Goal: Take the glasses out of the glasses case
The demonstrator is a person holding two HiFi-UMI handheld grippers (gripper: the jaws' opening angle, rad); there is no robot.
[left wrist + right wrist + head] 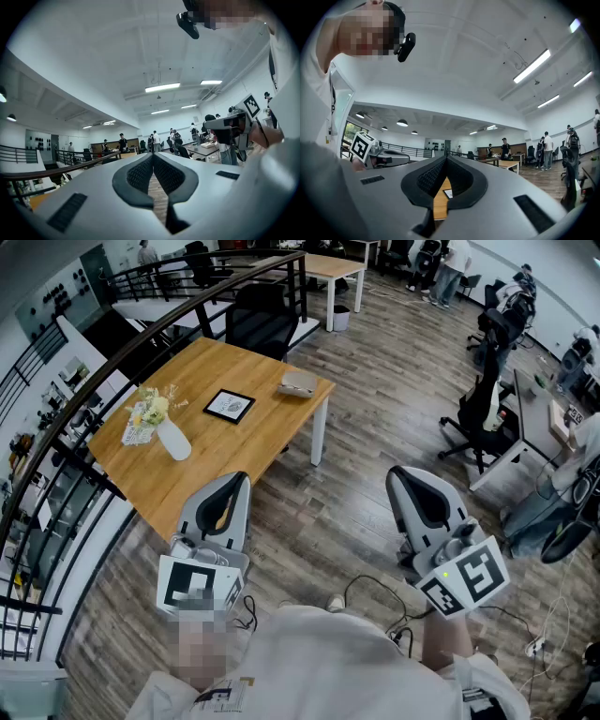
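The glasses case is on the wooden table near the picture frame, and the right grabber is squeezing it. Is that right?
Not quite. The glasses case does lie on the wooden table near the picture frame, but the right gripper isn't squeezing it. The head view shows that gripper away from the table, and the right gripper view shows its jaws shut on nothing.

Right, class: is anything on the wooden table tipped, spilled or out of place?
Nothing stands out. The white vase stands with flowers, the black-framed picture lies flat, and the glasses case sits near a corner of the table.
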